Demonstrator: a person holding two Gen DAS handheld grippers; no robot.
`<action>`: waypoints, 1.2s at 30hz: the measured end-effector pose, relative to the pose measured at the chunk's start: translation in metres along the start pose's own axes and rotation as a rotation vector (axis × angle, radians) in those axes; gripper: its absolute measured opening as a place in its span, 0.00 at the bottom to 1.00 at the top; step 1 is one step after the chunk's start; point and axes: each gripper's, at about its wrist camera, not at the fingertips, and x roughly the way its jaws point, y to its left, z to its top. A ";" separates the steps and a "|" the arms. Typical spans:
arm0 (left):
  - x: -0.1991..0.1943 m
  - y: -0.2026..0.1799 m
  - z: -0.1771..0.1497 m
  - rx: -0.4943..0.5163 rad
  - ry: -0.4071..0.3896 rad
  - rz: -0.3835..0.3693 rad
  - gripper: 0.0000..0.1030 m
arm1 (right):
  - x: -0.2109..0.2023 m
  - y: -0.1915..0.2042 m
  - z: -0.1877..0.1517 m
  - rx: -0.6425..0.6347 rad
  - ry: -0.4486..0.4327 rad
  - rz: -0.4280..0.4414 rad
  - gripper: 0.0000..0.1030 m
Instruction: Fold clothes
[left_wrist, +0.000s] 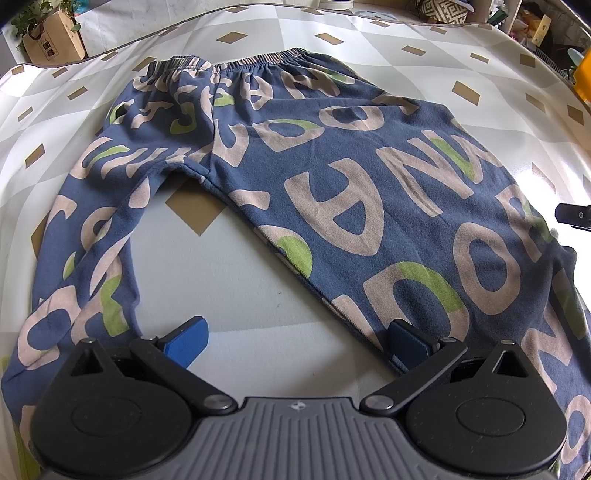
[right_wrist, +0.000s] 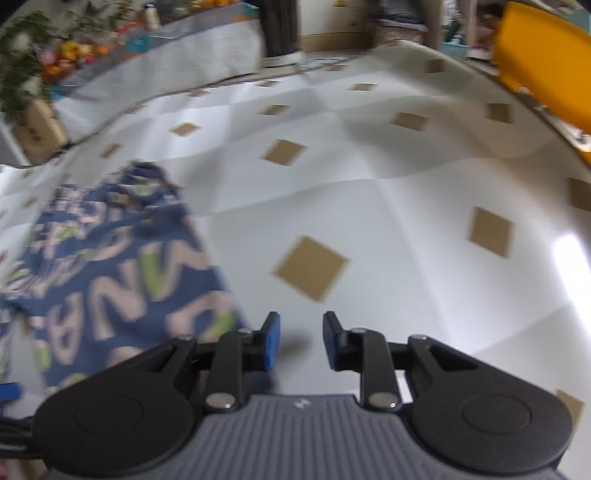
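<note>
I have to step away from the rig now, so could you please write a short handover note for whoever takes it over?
Left gripper: open, hovering over the gap between the two legs of the trousers; one pad sits at the inner edge of a leg, gripping nothing.
Right gripper: open a little, empty, over the bare patterned mat just beside the trousers.
Trousers: spread flat on the mat, waistband at the far side, legs splayed apart toward the grippers.
Done: laid out and flattened.
Left: all folds, probably one leg onto the other first, then folding lengthwise.
</note>
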 end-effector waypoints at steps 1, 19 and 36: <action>0.000 0.000 0.000 0.000 -0.001 0.000 1.00 | -0.002 0.004 0.001 -0.014 -0.004 0.016 0.28; 0.003 -0.013 0.001 0.052 -0.057 -0.024 1.00 | 0.019 0.057 -0.005 -0.127 -0.019 0.047 0.32; -0.007 -0.007 -0.004 0.060 0.022 -0.008 1.00 | -0.039 -0.009 -0.004 0.112 0.030 0.052 0.41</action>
